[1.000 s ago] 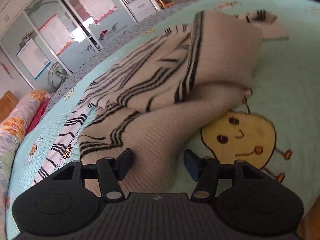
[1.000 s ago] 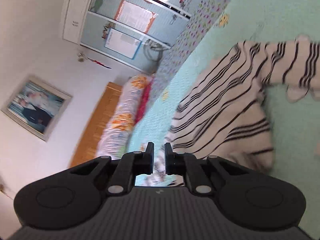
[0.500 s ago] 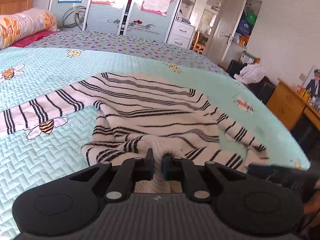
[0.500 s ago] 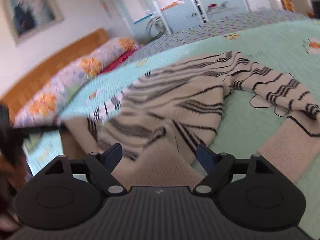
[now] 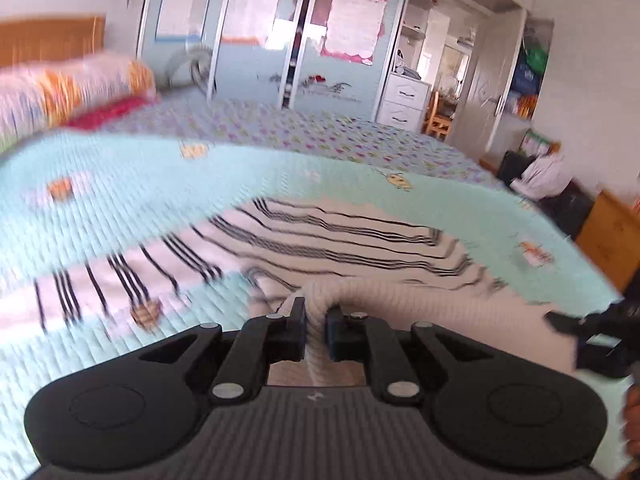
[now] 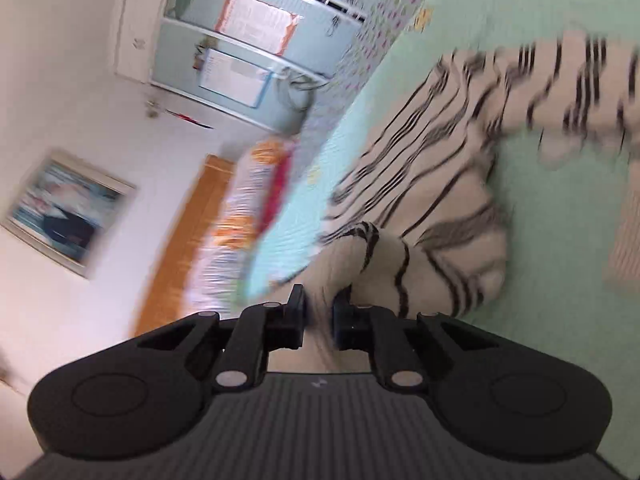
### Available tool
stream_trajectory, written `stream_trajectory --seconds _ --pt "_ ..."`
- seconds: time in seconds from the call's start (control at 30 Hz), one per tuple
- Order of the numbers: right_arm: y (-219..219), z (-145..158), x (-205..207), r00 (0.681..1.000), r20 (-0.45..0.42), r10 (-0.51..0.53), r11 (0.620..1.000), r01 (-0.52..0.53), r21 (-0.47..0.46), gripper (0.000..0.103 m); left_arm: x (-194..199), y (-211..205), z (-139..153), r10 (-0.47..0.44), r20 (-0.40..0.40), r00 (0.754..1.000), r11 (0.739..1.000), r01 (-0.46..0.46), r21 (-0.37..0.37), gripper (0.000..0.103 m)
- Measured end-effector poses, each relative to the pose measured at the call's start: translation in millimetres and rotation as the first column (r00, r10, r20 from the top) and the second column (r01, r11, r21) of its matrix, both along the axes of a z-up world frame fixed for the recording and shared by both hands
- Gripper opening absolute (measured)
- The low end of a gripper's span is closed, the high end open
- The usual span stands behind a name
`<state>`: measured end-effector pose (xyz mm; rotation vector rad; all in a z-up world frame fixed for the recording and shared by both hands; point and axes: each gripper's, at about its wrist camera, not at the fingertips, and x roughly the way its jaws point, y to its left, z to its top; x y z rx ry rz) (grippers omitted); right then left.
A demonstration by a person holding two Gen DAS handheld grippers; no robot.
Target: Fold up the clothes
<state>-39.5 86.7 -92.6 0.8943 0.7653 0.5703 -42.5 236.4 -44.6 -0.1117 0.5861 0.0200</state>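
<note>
A cream sweater with black stripes [image 5: 340, 236] lies spread on a mint-green bedspread [image 5: 120, 200]. My left gripper [image 5: 316, 320] is shut on a ribbed cream fold of the sweater, which bunches up between the fingers. My right gripper [image 6: 319, 312] is shut on another edge of the sweater [image 6: 440, 168], which trails away from it across the bedspread [image 6: 560, 220]. The right view is tilted and blurred. The other gripper's dark tip [image 5: 592, 328] shows at the right edge of the left wrist view.
A floral pillow [image 5: 72, 84] and wooden headboard [image 5: 48, 40] stand at the bed's far left. A wardrobe with posters [image 5: 280, 40] lines the far wall. A wooden cabinet [image 5: 612, 236] stands at the bed's right. A framed picture [image 6: 68, 212] hangs on the wall.
A second ago the left gripper was open over the sweater and has since shut on its edge. The right gripper was open half a second ago and is now shut on the sweater. Both views swung.
</note>
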Motion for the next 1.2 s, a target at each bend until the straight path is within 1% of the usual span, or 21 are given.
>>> stream_trajectory --seconds 0.03,0.1,0.13,0.17,0.2,0.23,0.3,0.33,0.4,0.43,0.47,0.53,0.57,0.6,0.73,0.77,0.83,0.9,1.0,1.07,1.2 --pt "4.1 1.5 5.9 1.0 0.001 -0.019 0.996 0.019 -0.088 0.018 9.9 -1.4 -9.6 0.006 -0.042 0.999 1.0 -0.005 0.03 0.032" --pt "13.3 -7.6 13.3 0.998 -0.035 -0.052 0.977 0.044 -0.209 0.026 21.1 0.1 -33.2 0.037 -0.134 0.99 0.999 -0.032 0.04 0.037" --pt "14.8 -12.1 10.1 0.997 -0.044 -0.056 0.972 0.044 -0.23 0.037 22.1 2.8 -43.8 0.053 -0.169 0.984 0.998 -0.049 0.026 0.037" --pt "16.3 -16.6 6.9 0.997 -0.053 -0.059 0.967 0.044 -0.25 0.049 17.3 8.0 -51.4 0.068 -0.175 0.982 0.997 -0.071 -0.009 0.037" --pt "17.6 -21.0 3.6 0.996 -0.061 -0.062 0.962 0.044 -0.269 0.052 9.5 14.5 -56.0 0.086 -0.163 0.983 0.994 -0.096 -0.054 0.04" --pt "15.7 -23.1 -1.8 0.997 -0.047 -0.06 0.963 0.045 -0.265 0.052 2.2 21.2 -58.3 0.11 -0.149 0.983 0.988 -0.124 -0.09 0.043" --pt "16.5 -20.9 -16.9 0.998 0.007 -0.057 0.954 0.056 -0.296 0.053 -12.1 34.1 -60.1 0.17 -0.121 0.978 0.971 -0.187 -0.147 0.06" --pt "17.2 -18.3 -24.5 0.998 0.039 -0.056 0.944 0.065 -0.322 0.055 -18.5 39.0 -58.3 0.197 -0.107 0.975 0.963 -0.213 -0.166 0.061" --pt "27.0 -9.2 -32.5 0.99 0.138 0.016 0.915 0.041 -0.402 0.057 -30.8 47.9 -53.8 0.242 -0.081 0.967 0.945 -0.254 -0.205 0.061" --pt "35.5 -5.3 -37.2 0.981 0.181 0.071 0.887 0.021 -0.462 0.06 -34.8 44.9 -53.1 0.235 -0.079 0.969 0.948 -0.246 -0.201 0.061" --pt "46.3 -1.7 -41.3 0.964 0.226 0.138 0.837 0.008 -0.548 0.063 -38.1 39.1 -52.9 0.216 -0.081 0.973 0.955 -0.228 -0.188 0.061" --pt "72.9 -5.6 -46.9 0.924 0.282 0.258 0.704 0.02 -0.71 0.063 -44.6 27.5 -52.5 0.179 -0.086 0.98 0.968 -0.191 -0.163 0.061" --pt "86.0 -9.2 -50.0 0.903 0.295 0.313 0.629 0.035 -0.776 0.063 -47.8 21.7 -52.3 0.161 -0.089 0.983 0.973 -0.173 -0.151 0.061" --pt "93.0 -14.0 -51.5 0.891 0.304 0.338 0.571 0.062 -0.819 0.063 -51.1 12.8 -55.0 0.134 -0.091 0.987 0.982 -0.144 -0.121 0.061" --pt "107.9 -25.2 -45.9 0.864 0.322 0.388 0.452 0.127 -0.883 0.063 -57.1 -20.7 -75.3 0.042 -0.125 0.991 0.999 -0.043 -0.007 0.061" --pt "108.9 -26.4 -42.6 0.862 0.325 0.389 0.44 0.136 -0.888 0.063 -55.7 -25.0 -79.7 0.045 -0.132 0.99 0.999 -0.044 0.013 0.061" --pt "111.1 -25.5 -35.4 0.86 0.331 0.389 0.438 0.144 -0.888 0.062 -50.7 -26.2 -86.6 0.073 -0.143 0.987 0.997 -0.07 0.026 0.061" --pt "110.9 -19.4 -29.9 0.863 0.338 0.376 0.467 0.139 -0.873 0.056 -47.2 -25.6 -89.2 0.085 -0.15 0.985 0.996 -0.083 0.021 0.061" --pt "110.1 -11.6 -25.0 0.875 0.35 0.336 0.523 0.136 -0.842 0.034 -45.6 -29.9 -87.7 0.073 -0.148 0.986 0.997 -0.07 0.026 0.061" --pt "104.6 -4.2 -25.5 0.882 0.371 0.291 0.586 0.141 -0.797 0.012 -49.0 -37.5 -86.8 0.056 -0.137 0.989 0.997 -0.049 0.055 0.062" --pt "88.8 20.3 -33.5 0.895 0.406 0.187 0.741 0.143 -0.656 0.001 -46.7 -42.5 -91.5 0.072 -0.143 0.987 0.991 -0.055 0.119 0.063"
